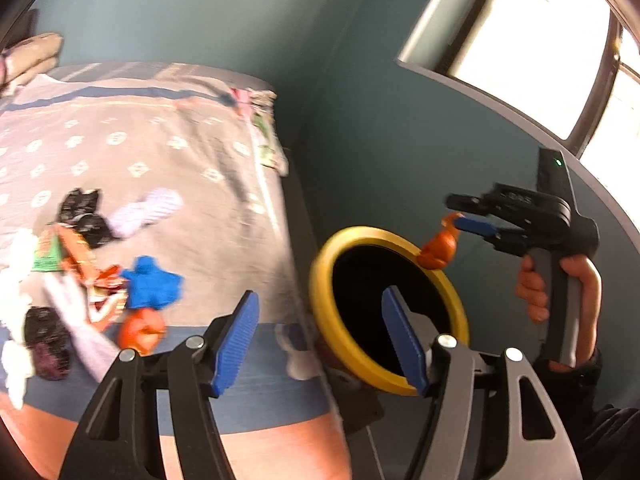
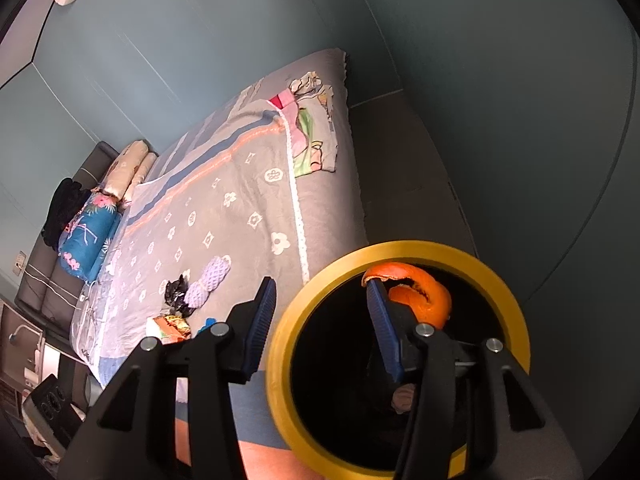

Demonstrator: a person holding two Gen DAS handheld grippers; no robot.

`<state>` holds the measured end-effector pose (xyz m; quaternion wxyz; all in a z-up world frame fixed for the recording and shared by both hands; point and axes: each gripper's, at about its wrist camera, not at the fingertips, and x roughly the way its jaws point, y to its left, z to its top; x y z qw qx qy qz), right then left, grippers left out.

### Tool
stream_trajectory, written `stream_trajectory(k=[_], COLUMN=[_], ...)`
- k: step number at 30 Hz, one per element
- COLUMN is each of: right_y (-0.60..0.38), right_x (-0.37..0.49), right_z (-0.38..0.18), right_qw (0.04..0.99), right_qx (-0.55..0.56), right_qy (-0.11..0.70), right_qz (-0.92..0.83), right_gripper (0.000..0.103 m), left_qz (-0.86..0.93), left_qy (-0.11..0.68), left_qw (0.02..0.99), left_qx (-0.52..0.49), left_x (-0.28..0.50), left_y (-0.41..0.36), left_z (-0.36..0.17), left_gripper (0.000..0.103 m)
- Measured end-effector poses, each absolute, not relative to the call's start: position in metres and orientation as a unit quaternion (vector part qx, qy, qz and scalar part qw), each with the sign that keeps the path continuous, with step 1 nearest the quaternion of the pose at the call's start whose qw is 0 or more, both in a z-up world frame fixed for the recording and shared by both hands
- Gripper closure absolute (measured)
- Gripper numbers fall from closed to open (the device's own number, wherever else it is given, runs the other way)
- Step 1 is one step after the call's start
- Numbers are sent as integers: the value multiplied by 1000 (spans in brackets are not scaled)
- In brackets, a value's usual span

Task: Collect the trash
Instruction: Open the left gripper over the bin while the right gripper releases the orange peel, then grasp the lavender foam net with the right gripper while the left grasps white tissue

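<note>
From the left wrist, blurred trash [image 1: 100,280] litters the bed [image 1: 168,152] beside the yellow-rimmed bin [image 1: 390,312]. The left hand-held gripper [image 1: 320,344] gapes empty. From the right wrist, the right hand-held gripper [image 2: 320,320] stands parted over the bin [image 2: 400,360], orange peel [image 2: 424,292] against one pad.

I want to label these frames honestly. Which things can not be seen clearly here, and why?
- Bin contents: right wrist view, interior black; one pale item at the bottom is unidentifiable.
- Trash pile on the bed: left wrist view, motion blur; single pieces unclear.
- Orange peel: whether it still touches the right gripper finger; the peel overlaps the pad.
- Bin base: both views, cut off by gripper bodies.
</note>
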<state>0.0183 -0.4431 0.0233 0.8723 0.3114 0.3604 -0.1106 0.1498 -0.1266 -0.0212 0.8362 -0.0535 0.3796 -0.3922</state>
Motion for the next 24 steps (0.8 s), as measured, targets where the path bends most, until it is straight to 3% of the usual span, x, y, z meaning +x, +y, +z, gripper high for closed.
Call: stream_trajectory(k=[12,24], right_y=[-427,-369], right_x=[26,59], right_z=[30,45], right_qw=[855,871], right_qx=[357,292], right_qy=[372,394], right_qz=[-60,-10], right_gripper=[50,50], left_qz=[-315,-230], left_qy=[364,354], left_qw=[871,899], left_qx=[-100,-120], left_x=[155,165], left_y=[-33,43], left_z=[-24,-32], left_gripper=[38,31])
